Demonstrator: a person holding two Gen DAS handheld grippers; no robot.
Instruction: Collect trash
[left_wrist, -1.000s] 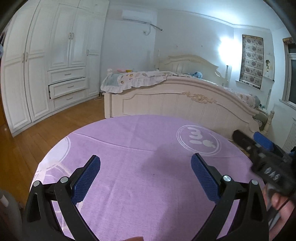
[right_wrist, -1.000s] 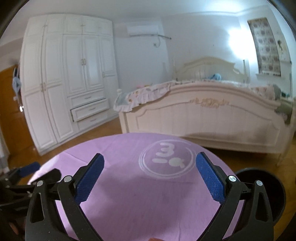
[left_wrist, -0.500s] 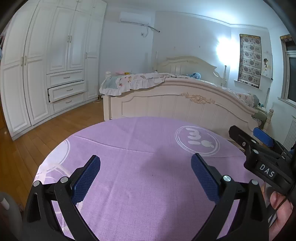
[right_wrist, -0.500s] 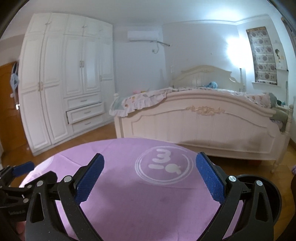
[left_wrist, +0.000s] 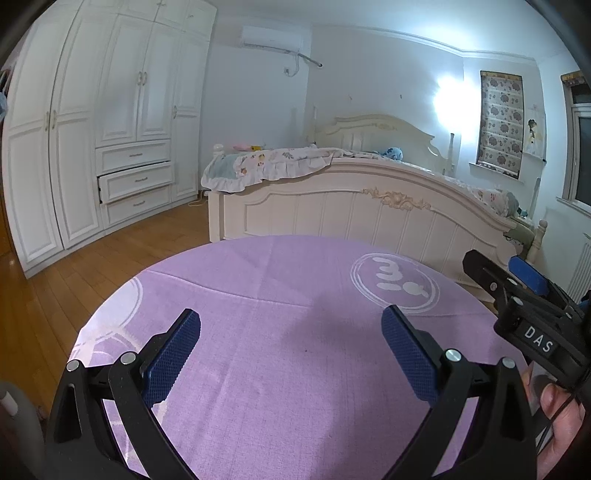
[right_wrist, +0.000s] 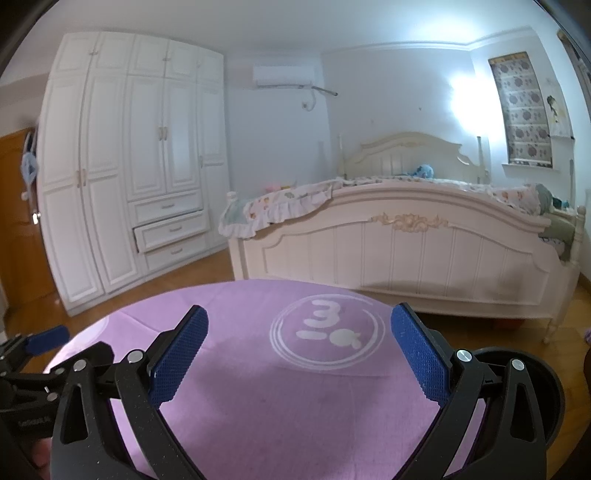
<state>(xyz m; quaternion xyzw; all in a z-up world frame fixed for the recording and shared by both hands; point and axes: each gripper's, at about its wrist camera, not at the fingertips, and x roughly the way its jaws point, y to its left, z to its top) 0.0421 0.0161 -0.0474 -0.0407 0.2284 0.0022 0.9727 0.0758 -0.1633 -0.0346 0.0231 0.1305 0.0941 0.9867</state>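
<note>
A purple tablecloth (left_wrist: 280, 332) with a white "3" logo (left_wrist: 395, 280) covers the round table; it also shows in the right wrist view (right_wrist: 258, 387). No trash shows on it. My left gripper (left_wrist: 291, 350) is open and empty above the cloth. My right gripper (right_wrist: 299, 354) is open and empty above the cloth near the logo (right_wrist: 327, 332). The right gripper shows at the right edge of the left wrist view (left_wrist: 517, 291). The left gripper shows at the left edge of the right wrist view (right_wrist: 44, 354). A dark round bin (right_wrist: 535, 387) stands on the floor right of the table.
A cream bed (left_wrist: 354, 206) stands just behind the table, also in the right wrist view (right_wrist: 406, 251). A white wardrobe (left_wrist: 103, 129) with one drawer ajar lines the left wall. Wooden floor (left_wrist: 74, 266) lies between them.
Both cameras have tilted upward and risen a little, so more wall and ceiling show. Both grippers stay open and empty.
</note>
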